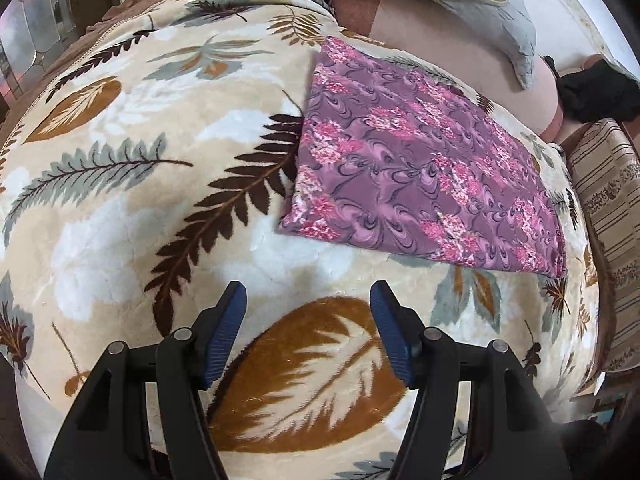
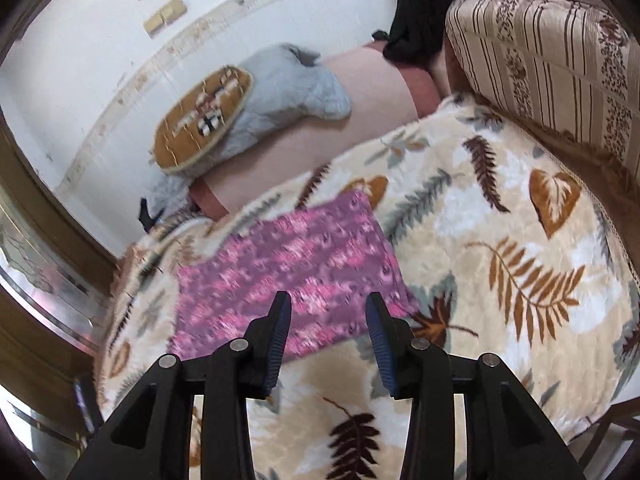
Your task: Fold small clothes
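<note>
Cloth, purple with pink flowers, lies flat on the leaf-print blanket as a tidy rectangle, edges straight and corners square, nothing trailing out. By the look of it the folding of this piece is done, or nearly so: no loose sleeve or flap shows in either view, though I cannot tell how many layers are stacked in it.

Left gripper hangs over bare blanket, just short of the cloth's near edge, jaws apart and nothing between them. Right gripper is above the blanket too, jaws apart and empty; in its view, which is smeared with motion blur, the cloth's near edge runs behind the fingertips, and no pad looks to be pressing on it. So both tools are free of the fabric.

What's left? Perhaps a last fold to make the rectangle smaller, or a smoothing pass, or setting the piece aside. A dark garment sits at the far end by the striped cushion, and a grey pillow rests on the pink bolster against the wall; whether the dark piece is next in line, I can't say. No other small clothes wait on the blanket.
</note>
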A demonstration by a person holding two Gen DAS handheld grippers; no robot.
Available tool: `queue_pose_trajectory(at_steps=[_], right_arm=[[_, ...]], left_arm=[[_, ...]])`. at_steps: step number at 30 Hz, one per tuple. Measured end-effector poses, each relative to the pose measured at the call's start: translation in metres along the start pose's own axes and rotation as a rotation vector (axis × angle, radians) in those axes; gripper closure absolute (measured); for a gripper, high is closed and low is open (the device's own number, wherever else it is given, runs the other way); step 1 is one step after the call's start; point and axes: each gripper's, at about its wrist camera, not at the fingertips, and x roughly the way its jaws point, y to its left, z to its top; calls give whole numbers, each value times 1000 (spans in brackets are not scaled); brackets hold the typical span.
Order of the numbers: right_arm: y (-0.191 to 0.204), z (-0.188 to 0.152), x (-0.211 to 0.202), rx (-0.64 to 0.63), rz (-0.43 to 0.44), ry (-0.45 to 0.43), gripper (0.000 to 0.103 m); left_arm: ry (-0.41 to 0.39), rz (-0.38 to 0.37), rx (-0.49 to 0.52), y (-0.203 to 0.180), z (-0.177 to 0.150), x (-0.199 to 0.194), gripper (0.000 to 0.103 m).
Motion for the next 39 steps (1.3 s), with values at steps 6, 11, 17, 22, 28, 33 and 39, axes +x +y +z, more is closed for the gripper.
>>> queue_pose_trajectory(at_steps=[6, 11, 17, 22, 28, 33, 39], right_arm=[[-27, 23, 17, 71, -8, -13, 53], [-67, 21, 77, 178, -48, 101, 53], [-87, 27, 162, 220, -56, 217, 53], [-87, 46, 238, 221, -76, 281, 53], [-55, 75, 276, 70, -37, 289, 98], [-77, 78, 301, 85, -98, 328, 97], [-101, 61, 261, 185, 20, 290, 71]], left_arm=[[39, -45, -27, 2, 6, -4, 39], [59, 15, -3, 3, 28, 6, 39], [102, 18, -42, -5, 72, 38, 39], [100, -4, -38, -28, 112, 62, 39], [87, -18, -60, -42, 146, 96, 39], [75, 23, -36, -41, 142, 119, 37], [65, -17, 7, -38, 131, 99, 37]])
